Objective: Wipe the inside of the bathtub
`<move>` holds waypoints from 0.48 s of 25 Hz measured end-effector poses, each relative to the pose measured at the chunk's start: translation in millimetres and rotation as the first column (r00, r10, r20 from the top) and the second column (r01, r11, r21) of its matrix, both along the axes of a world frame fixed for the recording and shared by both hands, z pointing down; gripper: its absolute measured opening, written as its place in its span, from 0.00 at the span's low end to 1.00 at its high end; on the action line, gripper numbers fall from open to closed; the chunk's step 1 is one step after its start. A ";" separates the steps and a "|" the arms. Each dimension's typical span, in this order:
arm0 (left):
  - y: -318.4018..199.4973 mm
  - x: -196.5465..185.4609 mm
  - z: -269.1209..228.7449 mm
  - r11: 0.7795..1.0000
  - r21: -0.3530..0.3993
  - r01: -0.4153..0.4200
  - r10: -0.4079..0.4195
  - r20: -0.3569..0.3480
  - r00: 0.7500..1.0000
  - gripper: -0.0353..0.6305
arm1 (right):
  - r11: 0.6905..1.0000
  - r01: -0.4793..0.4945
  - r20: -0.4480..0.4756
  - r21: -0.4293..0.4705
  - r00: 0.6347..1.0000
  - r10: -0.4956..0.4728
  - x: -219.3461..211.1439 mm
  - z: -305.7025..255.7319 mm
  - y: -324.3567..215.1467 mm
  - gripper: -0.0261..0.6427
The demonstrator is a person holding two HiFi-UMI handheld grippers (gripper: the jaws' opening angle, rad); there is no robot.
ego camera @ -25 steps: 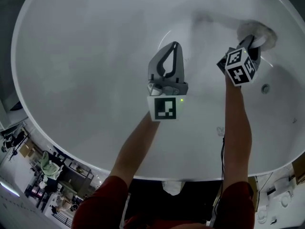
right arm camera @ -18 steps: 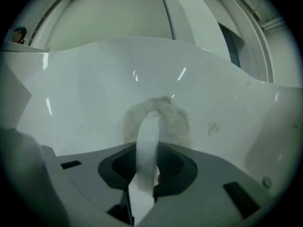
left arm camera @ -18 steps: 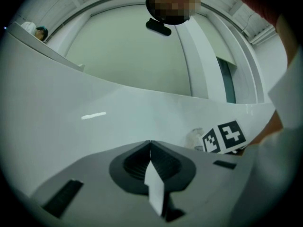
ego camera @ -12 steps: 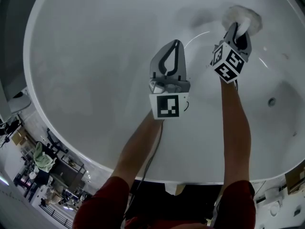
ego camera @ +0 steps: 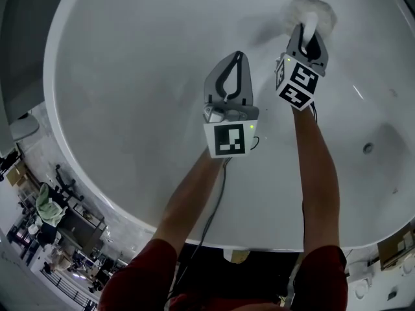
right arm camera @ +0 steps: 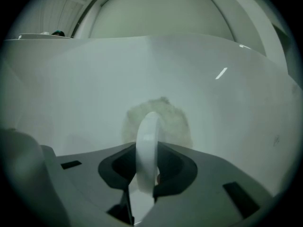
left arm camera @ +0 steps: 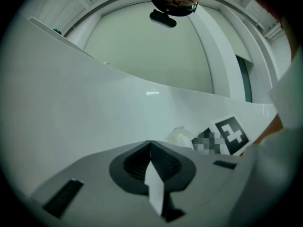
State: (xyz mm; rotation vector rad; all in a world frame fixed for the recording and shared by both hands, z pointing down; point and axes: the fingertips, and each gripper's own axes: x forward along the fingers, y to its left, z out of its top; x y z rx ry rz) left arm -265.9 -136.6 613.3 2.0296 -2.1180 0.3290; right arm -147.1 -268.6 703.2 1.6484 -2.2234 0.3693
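White bathtub (ego camera: pixel 130 76) wall, round fluffy scrubber (ego camera: pixel 312 11) pressed there, in right gripper (ego camera: pixel 306 31)

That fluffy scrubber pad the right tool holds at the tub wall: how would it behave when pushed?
The fluffy pad looks soft and fuzzy-edged, so it likely squashes against the bathtub wall rather than scraping. Its white handle, clamped in the right tool, looks smooth and rigid: it probably transmits pushes well, though it might twist in the grip.

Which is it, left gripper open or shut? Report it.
Shut. In the left gripper view, the left gripper has its jaws touching at the tips with nothing between them. The head view shows them together too.
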 end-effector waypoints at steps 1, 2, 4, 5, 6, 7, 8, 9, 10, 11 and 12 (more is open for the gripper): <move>-0.7 -0.6 -0.9 1.000 0.004 0.003 -0.003 -0.006 1.000 0.08 | 1.000 0.014 -0.005 -0.005 1.000 -0.014 -4.1 1.5 0.8 0.18; -0.5 -0.9 -1.9 1.000 0.006 0.002 -0.002 -0.011 1.000 0.08 | 1.000 0.025 -0.013 -0.009 1.000 -0.025 -6.7 3.1 1.6 0.18; 2.0 0.6 -5.0 1.000 0.007 -0.010 0.010 -0.010 1.000 0.08 | 0.998 0.053 -0.028 -0.017 0.998 -0.053 -8.5 3.8 4.3 0.18; 2.9 3.8 -7.9 1.000 0.009 -0.016 0.016 -0.010 1.000 0.08 | 0.997 0.072 -0.032 -0.022 0.997 -0.072 -7.0 1.9 5.9 0.18; 2.9 8.9 -11.6 1.000 0.014 -0.020 0.020 -0.011 1.000 0.08 | 0.995 0.091 -0.033 -0.028 0.995 -0.092 -3.7 -1.4 7.5 0.17; 2.1 15.8 -15.1 1.000 0.018 -0.025 0.025 -0.011 1.000 0.08 | 0.994 0.108 -0.031 -0.033 0.994 -0.109 1.4 -5.7 9.4 0.18; 0.7 24.3 -17.6 0.999 0.020 -0.032 0.032 -0.010 0.999 0.08 | 0.992 0.118 -0.026 -0.034 0.993 -0.119 8.3 -10.2 11.6 0.18; -1.4 34.1 -18.7 0.999 0.021 -0.040 0.040 -0.009 0.999 0.08 | 0.992 0.122 -0.019 -0.031 0.992 -0.123 16.9 -14.1 14.1 0.18; -4.6 45.3 -18.6 0.999 0.022 -0.048 0.048 -0.009 0.999 0.08 | 0.992 0.121 -0.008 -0.027 0.993 -0.121 27.2 -16.9 16.1 0.18; -8.4 57.2 -18.4 0.998 0.024 -0.058 0.058 -0.009 0.998 0.08 | 0.993 0.116 0.004 -0.022 0.993 -0.116 38.5 -19.2 17.9 0.18; -11.4 68.7 -19.7 0.997 0.028 -0.070 0.070 -0.008 0.998 0.08 | 0.994 0.108 0.016 -0.018 0.994 -0.107 49.7 -22.5 20.6 0.18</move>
